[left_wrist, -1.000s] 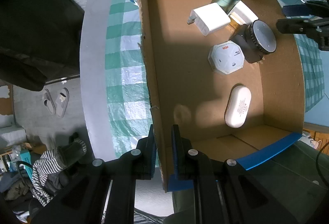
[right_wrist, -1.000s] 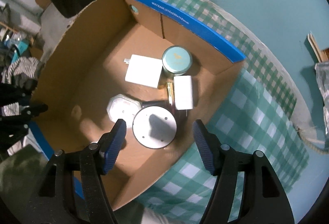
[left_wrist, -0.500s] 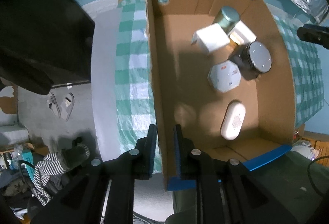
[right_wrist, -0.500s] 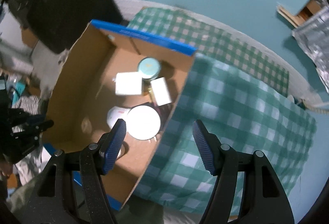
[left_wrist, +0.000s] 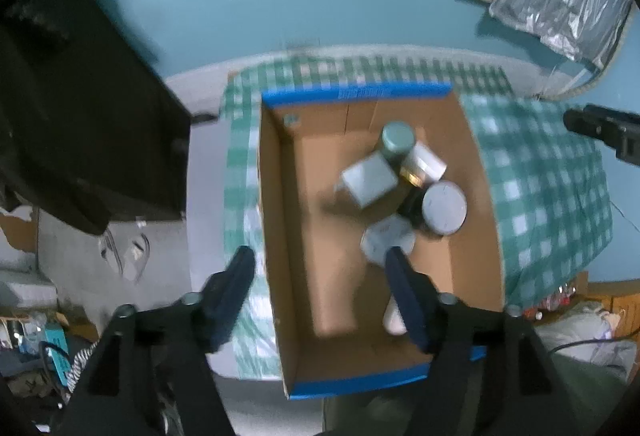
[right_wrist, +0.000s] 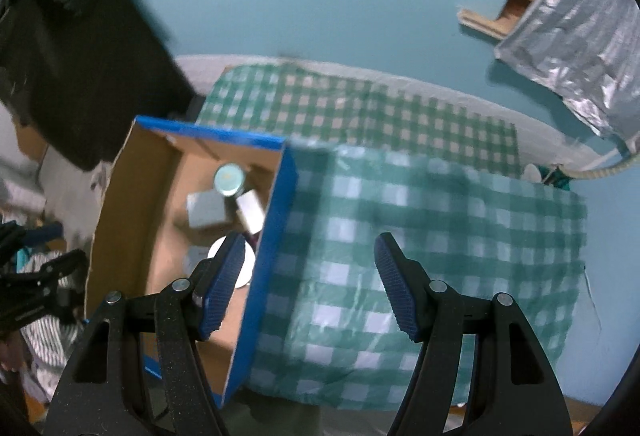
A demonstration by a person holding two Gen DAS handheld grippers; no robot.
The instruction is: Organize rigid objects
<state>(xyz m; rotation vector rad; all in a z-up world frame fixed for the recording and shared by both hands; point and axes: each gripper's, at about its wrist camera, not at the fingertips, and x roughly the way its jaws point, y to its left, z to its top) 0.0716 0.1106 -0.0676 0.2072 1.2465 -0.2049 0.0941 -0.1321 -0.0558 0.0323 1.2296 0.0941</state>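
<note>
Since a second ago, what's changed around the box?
The left gripper has let go of the cardboard box wall; its jaws are opening, with nothing pressed between them. Both grippers have pulled up and away. The right gripper stays open and empty. The items in the box look unmoved.

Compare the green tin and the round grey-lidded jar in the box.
The green tin stands at the back of the cardboard box; the grey-lidded jar sits nearer, by the right wall. The tin's top is smaller and greenish; the jar's is wider, pale grey, on a dark body. Both are round.
</note>
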